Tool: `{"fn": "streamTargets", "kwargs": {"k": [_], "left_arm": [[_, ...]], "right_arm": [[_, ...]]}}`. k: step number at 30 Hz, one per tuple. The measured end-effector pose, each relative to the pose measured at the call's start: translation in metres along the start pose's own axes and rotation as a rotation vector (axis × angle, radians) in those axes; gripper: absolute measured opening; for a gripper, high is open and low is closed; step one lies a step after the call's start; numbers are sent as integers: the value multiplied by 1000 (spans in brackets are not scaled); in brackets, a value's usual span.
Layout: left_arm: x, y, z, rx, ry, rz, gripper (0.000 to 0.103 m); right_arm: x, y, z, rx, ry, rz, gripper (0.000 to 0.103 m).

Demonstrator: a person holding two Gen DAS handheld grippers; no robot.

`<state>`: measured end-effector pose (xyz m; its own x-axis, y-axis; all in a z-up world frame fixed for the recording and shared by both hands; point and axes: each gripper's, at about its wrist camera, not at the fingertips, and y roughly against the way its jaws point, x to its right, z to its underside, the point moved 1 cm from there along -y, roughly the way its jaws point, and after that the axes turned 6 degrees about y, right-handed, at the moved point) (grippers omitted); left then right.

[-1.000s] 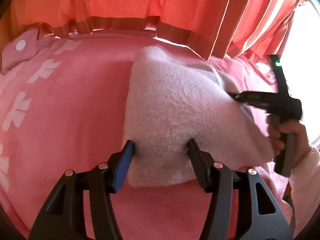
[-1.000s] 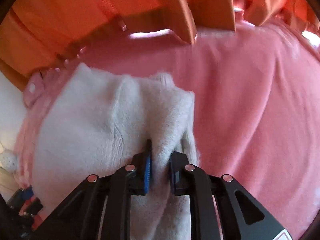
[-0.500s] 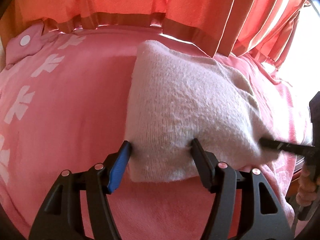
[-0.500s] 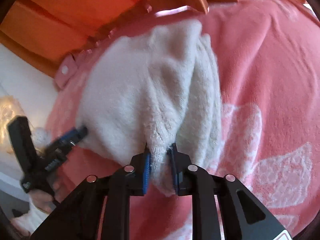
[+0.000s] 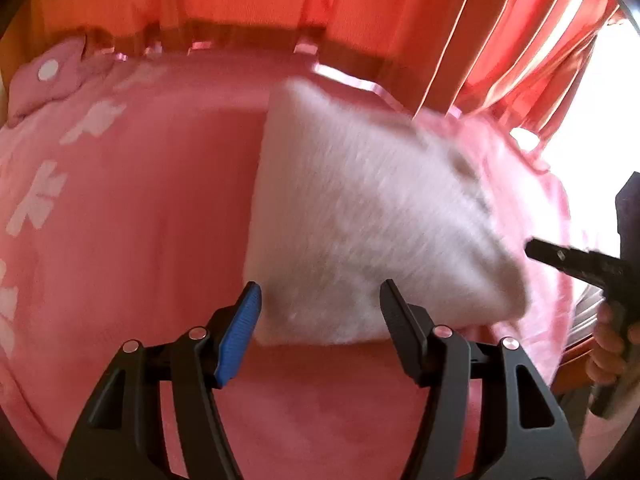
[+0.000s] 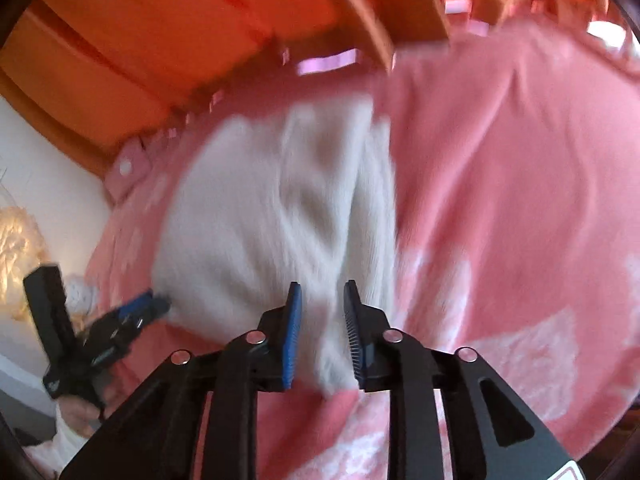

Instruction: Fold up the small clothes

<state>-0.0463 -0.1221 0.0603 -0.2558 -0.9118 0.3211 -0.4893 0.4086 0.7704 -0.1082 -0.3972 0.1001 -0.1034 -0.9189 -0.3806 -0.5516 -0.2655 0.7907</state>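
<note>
1 white garment (image 5: 360,220), 2 grippers (image 5: 320,308) (image 6: 320,312), 1 pink blanket (image 5: 132,220).

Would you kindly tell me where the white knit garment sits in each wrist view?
Left wrist: the garment fills centre-right, just beyond the left gripper.
Right wrist: the garment is centre-left, a fold lying between the open fingers.
Shared landmark: pink flap with white button.
</note>
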Motion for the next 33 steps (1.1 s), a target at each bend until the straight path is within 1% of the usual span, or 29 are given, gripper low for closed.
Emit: {"fn": "streamTargets", "kwargs": {"k": [1,2,3,5,6,7,8,9,10,11,12,13,14,15,16,17,18,19,20,21,22,23,24,25,26,27,30,32,33], "left_arm": [[3,4,-3,14,1,2,60],[5,7,-7,24,2,7,60],[7,9,-9,28,5,13,60],[11,8,-12,33,7,13,60],[11,6,-13,31,4,6,60],[12,4,-12,24,0,-5,60],[11,3,-13,20,-2,-9,60],[10,3,-12,18,-4,-13,60],[9,1,-11,16,-9,-22,60],[8,-1,-11,13,-12,-32,60],[7,-4,-11,8,-13,-38,60],[5,-9,-10,0,-11,-47,60],[3,-13,-9,-9,-3,-49,60],[2,-18,-8,-21,7,-37,62],[2,-21,-7,-26,10,-34,62],[3,-23,-5,-23,4,-43,64],[5,-24,-4,-15,-11,-62,65],[7,-24,-4,-14,-25,-72,65],[8,-23,-4,-17,-29,-77,64],[7,-21,-4,-19,-22,-75,64],[7,-17,-7,-13,-9,-54,64],[8,-13,-10,-6,-2,-36,66],[8,-11,-13,0,3,-27,68],[9,-9,-17,4,9,-24,73],[10,-10,-20,3,17,-23,83],[9,-12,-24,-1,30,-17,87],[11,-29,-33,-56,56,-26,88],[11,-44,-36,-90,63,-50,89],[10,-52,-37,-114,71,-52,90]], "right_arm": [[3,-3,-7,16,-11,-6,45],[7,-13,-16,21,-27,-3,46],[9,-24,-22,12,-36,8,47],[12,-51,-29,-37,-37,7,45],[8,-68,-34,-66,-35,15,26],[1,-77,-39,-85,-18,4,10],[-6,-79,-43,-64,-11,2,10],[-15,-64,-49,6,19,-20,9],[-19,-53,-53,53,34,-38,8],[-18,-38,-54,104,32,-59,8],[-12,-36,-53,120,20,-62,8],[-6,-43,-54,106,10,-42,8],[6,-64,-48,36,-1,31,8],[13,-84,-42,-28,0,73,8],[17,-99,-34,-60,7,92,7],[16,-98,-30,-26,17,93,7],[11,-90,-31,-19,24,100,9],[9,-81,-33,-10,1,93,11],[7,-69,-34,-2,-38,68,19],[6,-60,-33,7,-45,56,19],[6,-51,-30,18,-44,43,22],[5,-44,-27,25,-46,27,42],[7,-38,-21,28,-60,-1,64],[7,-40,-14,17,-76,-27,68],[9,-44,-10,-15,-96,-57,68],[12,-51,-4,-61,-119,-73,70],[16,-73,7,-139,-136,-32,71],[16,-84,12,-167,-146,-60,71],[14,-87,13,-169,-151,-72,73]]}}
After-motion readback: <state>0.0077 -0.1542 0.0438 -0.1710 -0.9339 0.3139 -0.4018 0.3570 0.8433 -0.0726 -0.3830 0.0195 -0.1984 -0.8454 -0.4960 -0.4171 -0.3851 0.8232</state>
